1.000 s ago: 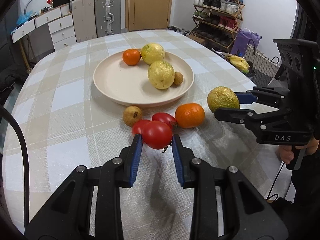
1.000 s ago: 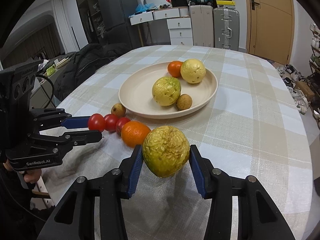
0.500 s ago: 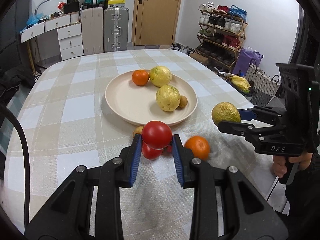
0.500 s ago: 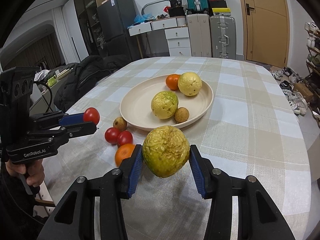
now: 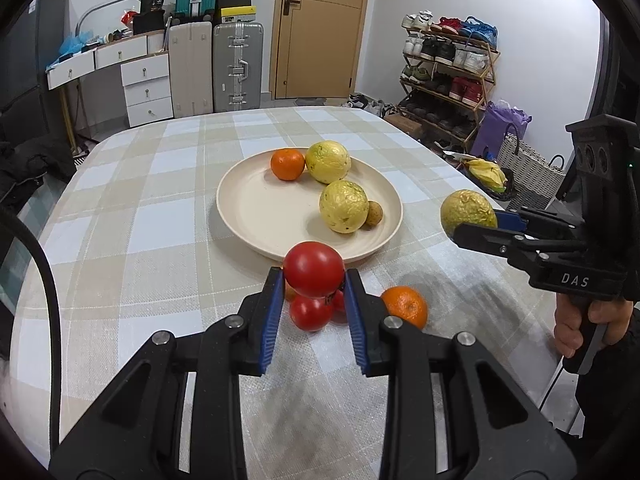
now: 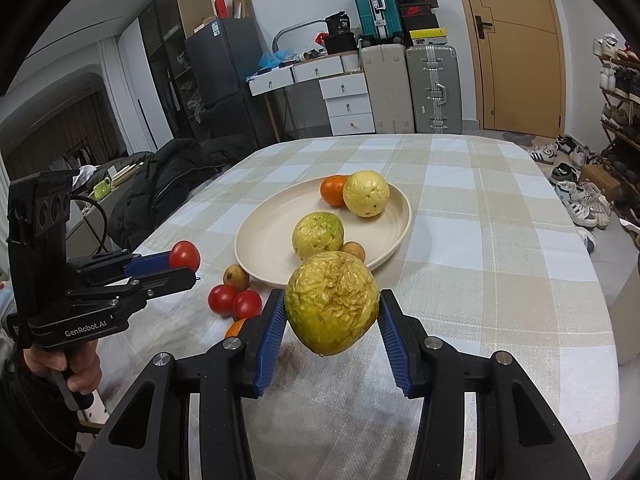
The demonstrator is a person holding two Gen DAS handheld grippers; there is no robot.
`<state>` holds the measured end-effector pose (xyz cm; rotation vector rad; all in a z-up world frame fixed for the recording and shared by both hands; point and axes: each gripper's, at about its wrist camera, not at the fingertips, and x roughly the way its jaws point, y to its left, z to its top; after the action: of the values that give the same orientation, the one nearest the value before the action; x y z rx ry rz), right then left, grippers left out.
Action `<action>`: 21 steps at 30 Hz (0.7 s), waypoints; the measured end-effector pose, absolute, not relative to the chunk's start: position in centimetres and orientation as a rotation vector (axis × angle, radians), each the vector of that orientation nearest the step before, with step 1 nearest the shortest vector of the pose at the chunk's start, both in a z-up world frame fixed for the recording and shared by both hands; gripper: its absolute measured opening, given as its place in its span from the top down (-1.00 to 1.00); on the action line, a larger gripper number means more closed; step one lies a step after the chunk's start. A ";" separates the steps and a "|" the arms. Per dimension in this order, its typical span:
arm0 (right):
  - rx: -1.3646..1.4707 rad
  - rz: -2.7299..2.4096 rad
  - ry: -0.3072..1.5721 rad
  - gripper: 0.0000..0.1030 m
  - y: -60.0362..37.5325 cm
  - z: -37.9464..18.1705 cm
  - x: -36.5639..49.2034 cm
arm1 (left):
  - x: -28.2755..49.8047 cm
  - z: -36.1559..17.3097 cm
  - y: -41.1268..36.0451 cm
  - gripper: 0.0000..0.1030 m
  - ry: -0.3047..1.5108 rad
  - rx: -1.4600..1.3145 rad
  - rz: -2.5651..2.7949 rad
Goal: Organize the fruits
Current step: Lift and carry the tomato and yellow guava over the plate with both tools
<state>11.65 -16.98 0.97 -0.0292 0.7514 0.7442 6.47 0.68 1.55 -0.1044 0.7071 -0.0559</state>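
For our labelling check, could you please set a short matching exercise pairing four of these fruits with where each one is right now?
Things:
1. large red tomato
2. wrinkled yellow-green fruit
3. small brown fruit
4. orange beside a yellow fruit

Places:
A. on the tablecloth, just outside the plate
B. on the plate
C. in the left gripper
D. in the right gripper

Pairs: 1-C, 2-D, 3-A, 4-B

Tomato (image 5: 313,268) was glossy red, clamped between blue pads (image 5: 270,320) on the black left gripper (image 5: 313,280). Wrinkled fruit (image 6: 332,302) in the right gripper (image 6: 332,312) was yellow-green (browner in the creases). Plate (image 5: 248,216) was cream. Tablecloth (image 5: 160,200) was beige-and-white check. Mandarin on the cloth (image 5: 405,306) was orange.
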 end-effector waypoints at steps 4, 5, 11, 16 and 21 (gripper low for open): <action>0.006 0.753 0.749 0.08 -17.2 1.0 11.9 | 6.8 1.6 1.0 0.47 0.699 -0.111 -0.047; 0.010 0.754 0.749 0.08 -17.2 1.0 11.9 | 6.8 1.6 1.0 0.47 0.697 -0.110 -0.044; 0.019 0.749 0.749 0.08 -17.0 1.0 12.3 | 7.5 1.8 1.4 0.47 0.688 -0.127 -0.043; 0.038 0.735 0.746 0.08 -17.2 1.2 12.8 | 8.1 2.3 1.4 0.47 0.674 -0.129 -0.041; 0.069 0.722 0.757 0.08 -17.5 1.3 13.8 | 9.0 2.5 1.5 0.47 0.669 -0.113 -0.026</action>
<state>13.79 -17.50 1.27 0.0686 0.7569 0.7219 9.04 1.47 2.48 -0.1133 0.6685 -0.0264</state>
